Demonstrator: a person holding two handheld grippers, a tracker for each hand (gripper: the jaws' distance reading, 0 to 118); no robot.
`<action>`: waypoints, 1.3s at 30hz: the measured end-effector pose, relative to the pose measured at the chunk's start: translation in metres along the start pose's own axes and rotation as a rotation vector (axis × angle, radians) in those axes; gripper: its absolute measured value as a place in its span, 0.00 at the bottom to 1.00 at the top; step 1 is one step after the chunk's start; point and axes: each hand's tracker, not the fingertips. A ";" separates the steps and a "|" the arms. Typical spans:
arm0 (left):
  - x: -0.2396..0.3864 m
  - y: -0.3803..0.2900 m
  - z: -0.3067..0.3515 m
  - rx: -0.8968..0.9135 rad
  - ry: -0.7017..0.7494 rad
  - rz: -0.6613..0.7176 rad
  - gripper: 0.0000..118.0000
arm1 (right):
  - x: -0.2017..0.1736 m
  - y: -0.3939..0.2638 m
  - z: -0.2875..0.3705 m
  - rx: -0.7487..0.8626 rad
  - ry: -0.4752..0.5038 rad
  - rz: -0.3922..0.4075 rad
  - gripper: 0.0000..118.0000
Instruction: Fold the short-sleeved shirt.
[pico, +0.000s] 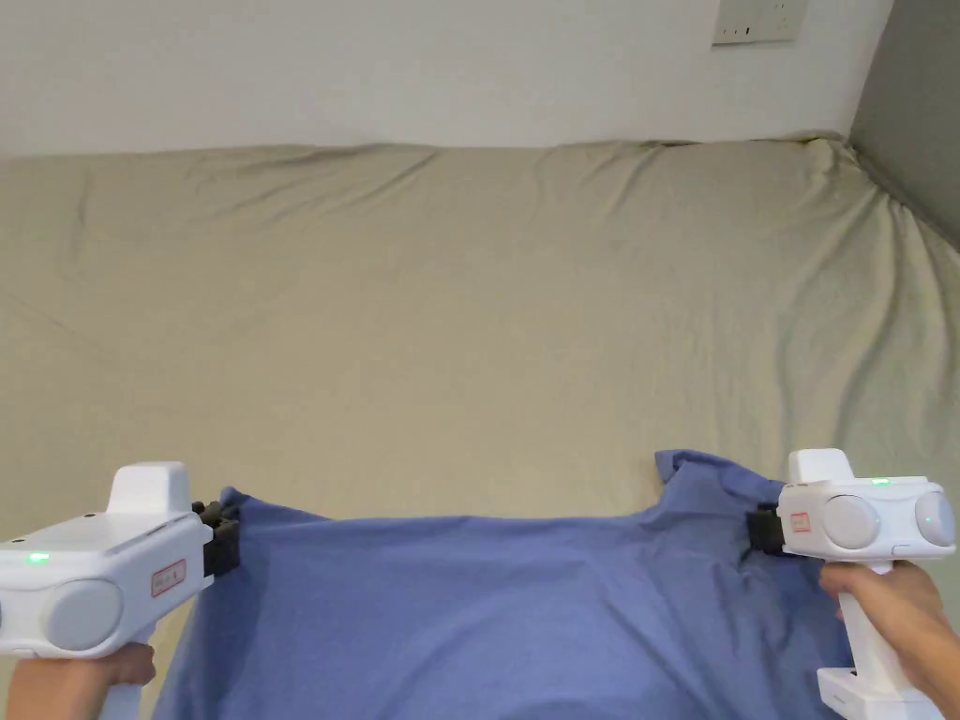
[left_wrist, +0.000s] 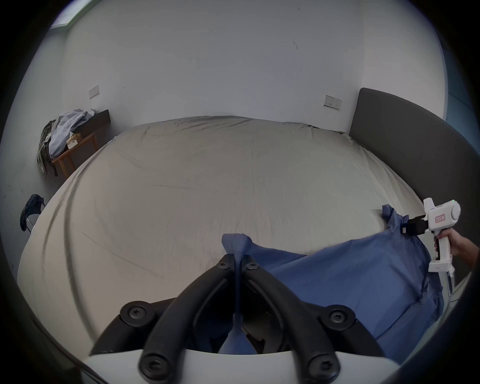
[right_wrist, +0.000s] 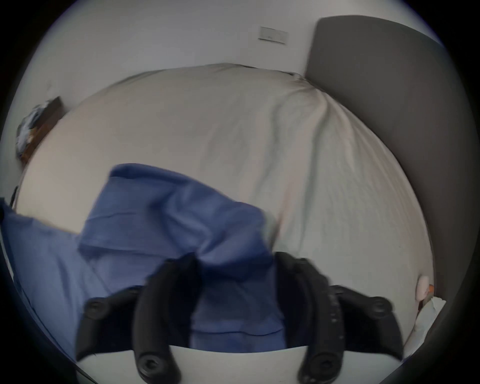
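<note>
Far left in the left gripper view: a small wooden side table (left_wrist: 75, 150) by the wall with a heap of clothes (left_wrist: 62, 132) on it, and a dark item (left_wrist: 31, 210) lower down beside the bed.

Left tool (pico: 217, 539), seen low left in the head view and held by the left hand (pico: 70, 680): its jaws are closed tight on a corner of the blue shirt (pico: 487, 609). In the left gripper view the left tool (left_wrist: 237, 262) has a thin fold of cloth pinched between the jaws, and a small bunch of fabric pokes out above the tips.

The shirt is stretched between the two tools at the near edge of the bed (pico: 469, 309), over the beige wrinkled sheet. Its top edge runs almost straight across, and the rest goes down toward the person, out of frame.

Right tool (pico: 764, 532), at the shirt's right end, held by the right hand (pico: 891, 600): in the right gripper view the right tool (right_wrist: 235, 262) has its jaws set well apart, with blue cloth lying between them. That view is blurred, so I cannot tell whether either jaw presses on the cloth. A loose flap of shirt stands up just left of it.

Far right: a dark grey headboard (left_wrist: 405, 145), and a wall socket plate (pico: 757, 21) on the white wall behind the bed.
</note>
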 end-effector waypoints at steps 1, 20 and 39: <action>0.000 -0.001 0.000 -0.002 0.002 0.001 0.02 | -0.005 0.001 0.005 -0.016 0.002 0.004 0.04; -0.029 -0.076 0.139 0.072 0.049 0.171 0.02 | 0.036 -0.121 0.263 0.349 0.192 -0.062 0.05; -0.014 -0.226 0.131 -0.206 0.125 0.199 0.02 | 0.038 -0.282 0.190 0.037 0.083 -0.233 0.05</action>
